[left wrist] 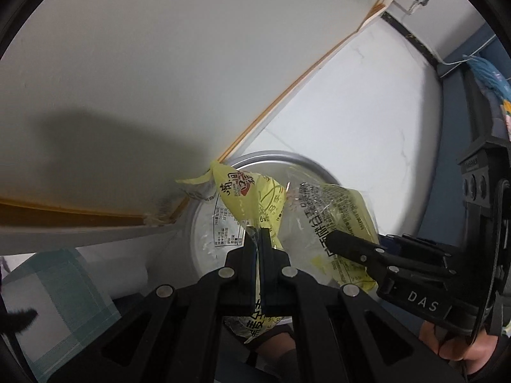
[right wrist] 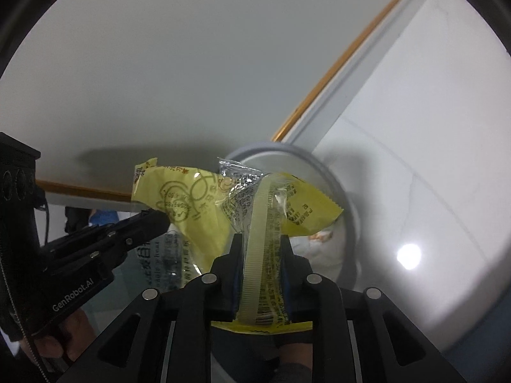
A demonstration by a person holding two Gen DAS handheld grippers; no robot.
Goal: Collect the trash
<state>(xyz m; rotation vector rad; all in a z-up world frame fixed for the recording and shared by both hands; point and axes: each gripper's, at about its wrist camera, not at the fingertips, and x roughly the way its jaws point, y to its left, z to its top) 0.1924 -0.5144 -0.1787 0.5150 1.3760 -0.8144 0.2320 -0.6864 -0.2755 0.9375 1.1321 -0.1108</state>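
As both wrappers hung over the round bin (left wrist: 274,159) standing on the floor at the table (left wrist: 143,63) corner, the left hand-held gripper (left wrist: 260,239) stayed out of nothing: it was clamped tight on its yellow wrapper (left wrist: 242,198). The right hand-held gripper (right wrist: 260,249) held a narrow grip on the second yellow wrapper (right wrist: 297,210), apparently poised above the opening so the trash would drop inside.

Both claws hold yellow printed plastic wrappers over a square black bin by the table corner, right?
Not quite: the bin is round and silver-grey, not square and black, as the left wrist view shows. The rest holds: the left claw and right claw each grip a yellow printed plastic wrapper over it.
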